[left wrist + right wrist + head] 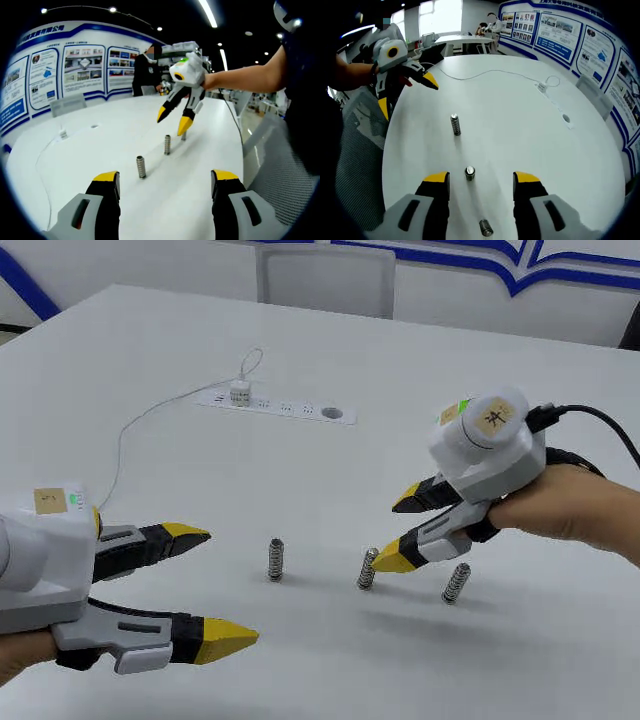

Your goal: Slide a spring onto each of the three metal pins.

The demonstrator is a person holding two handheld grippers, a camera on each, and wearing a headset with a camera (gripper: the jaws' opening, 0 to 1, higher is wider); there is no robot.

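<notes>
Apparently the job is nearing its end: the middle spring (368,568) is standing upright on the white tabletop (450,390), with a second spring (276,559) standing off to its left-tool side and a third spring (457,582) leaning a little on its other side. All three are lining up in a loose row, apart from one another. Each is looking threaded already; in the right gripper view a pin (454,117) is showing its tip above the second spring's coils.

The right tool (400,532) is hanging just beside the middle spring, its jaws spread wide and holding nothing. Whether its lower tip is touching the coils I cannot tell. It is probably sitting there because a spring is now in place and the hand is free. The right hand (560,505) is wrapping the tool's body from behind, tipping it downward and toward the middle spring.

The left tool (215,587) is waiting well apart from the middle spring — held low and nearly level, jaws wide and empty, pointing along the row as if standing by.

Far beyond the middle spring, a power strip (275,405) is lying flat.
</notes>
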